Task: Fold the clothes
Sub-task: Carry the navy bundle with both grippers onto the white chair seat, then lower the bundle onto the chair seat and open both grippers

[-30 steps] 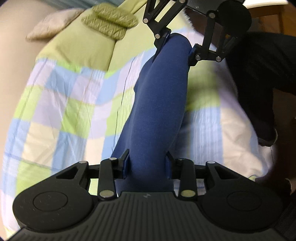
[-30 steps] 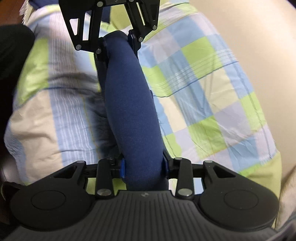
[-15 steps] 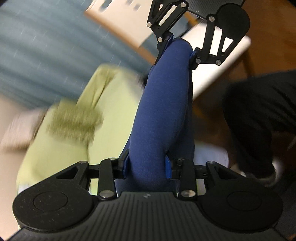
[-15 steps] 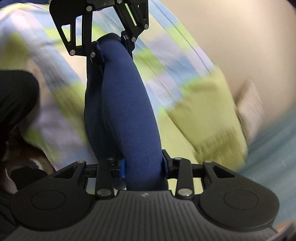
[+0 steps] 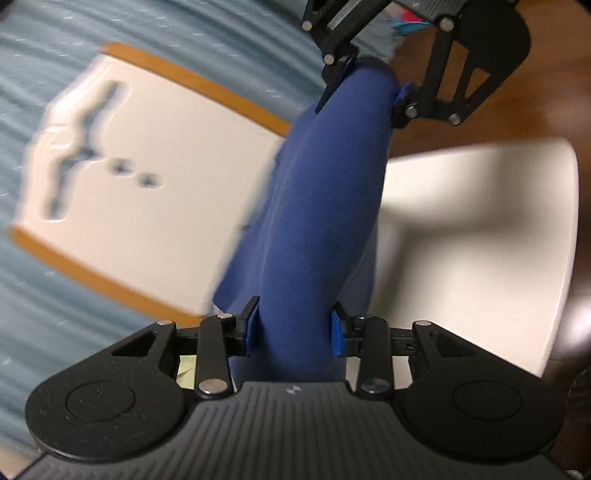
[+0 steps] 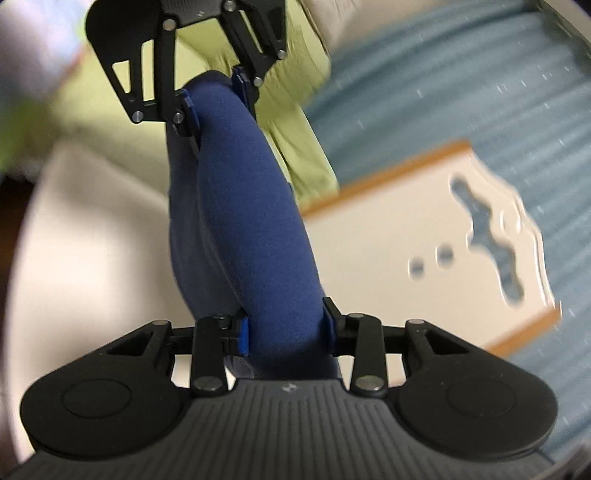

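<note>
Two grippers carry one rolled bundle of blue garment (image 5: 317, 229) between them, end to end. Nearest in the left wrist view, the left gripper (image 5: 293, 326) is clenched on the near end of the roll, its blue pads pressing the cloth on both sides; its jaws have just been opening slightly, with the cloth between them and still gripped. At the far end of the same view, the right gripper (image 5: 364, 96) clamps the opposite end of the roll. The right wrist view confirms this from the other side: the right gripper (image 6: 284, 332) grasps its end firmly, and the left gripper (image 6: 218, 96) holds the far end. The garment hangs clear of any surface, above the pale seat (image 5: 480, 229) of a white chair (image 6: 388, 236) with a wood-edged, cut-out backrest. Farther off lie a green bedcover (image 6: 295, 92) and a blue-grey curtain (image 5: 184, 33); both are motion-blurred, so detail there is uncertain. Step in hand, as judged: transfer of the folded garment away from the bed toward the chair. The next move calls for lowering the roll level onto the seat, both ends together, then releasing both grippers only once the cloth is supported.
</note>
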{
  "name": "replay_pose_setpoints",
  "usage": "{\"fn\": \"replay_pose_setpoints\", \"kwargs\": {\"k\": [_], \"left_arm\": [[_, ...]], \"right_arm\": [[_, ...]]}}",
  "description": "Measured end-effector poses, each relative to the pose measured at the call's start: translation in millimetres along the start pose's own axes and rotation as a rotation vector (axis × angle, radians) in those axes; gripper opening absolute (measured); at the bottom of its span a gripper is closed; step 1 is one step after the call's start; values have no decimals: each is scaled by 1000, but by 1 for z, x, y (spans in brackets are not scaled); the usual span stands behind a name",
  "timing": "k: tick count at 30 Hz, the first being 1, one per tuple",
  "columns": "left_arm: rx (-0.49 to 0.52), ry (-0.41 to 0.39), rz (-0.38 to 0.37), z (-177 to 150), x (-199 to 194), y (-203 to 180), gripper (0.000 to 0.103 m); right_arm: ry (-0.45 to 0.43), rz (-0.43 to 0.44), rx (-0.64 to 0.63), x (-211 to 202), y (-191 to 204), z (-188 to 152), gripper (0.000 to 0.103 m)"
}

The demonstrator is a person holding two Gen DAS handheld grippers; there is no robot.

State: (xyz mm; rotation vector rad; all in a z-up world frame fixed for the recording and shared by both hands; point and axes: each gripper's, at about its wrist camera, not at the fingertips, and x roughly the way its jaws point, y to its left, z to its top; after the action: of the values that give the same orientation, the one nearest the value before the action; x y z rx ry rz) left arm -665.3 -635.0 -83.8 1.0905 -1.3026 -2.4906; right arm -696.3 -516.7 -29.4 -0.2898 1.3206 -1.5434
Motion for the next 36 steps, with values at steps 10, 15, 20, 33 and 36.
{"fn": "replay_pose_setpoints", "kwargs": {"k": [10, 15, 20, 33, 36], "left_arm": [[-37, 34, -116, -43, 18, -71, 57], [-101, 47, -137, -44, 4, -66, 56], [-151, 65, -157, -32, 4, -62, 51], [-396, 42, -162, -50, -49, -17, 53], [-496, 15, -97, -49, -38, 12, 53]], "right_arm": [[62, 181, -6, 19, 83, -19, 43], [79, 172, 13, 0, 84, -17, 46], [93, 202, 74, 2, 82, -31, 38], [35, 259, 440, -38, 46, -59, 36], [4, 237, 628, -33, 18, -70, 36]]}}
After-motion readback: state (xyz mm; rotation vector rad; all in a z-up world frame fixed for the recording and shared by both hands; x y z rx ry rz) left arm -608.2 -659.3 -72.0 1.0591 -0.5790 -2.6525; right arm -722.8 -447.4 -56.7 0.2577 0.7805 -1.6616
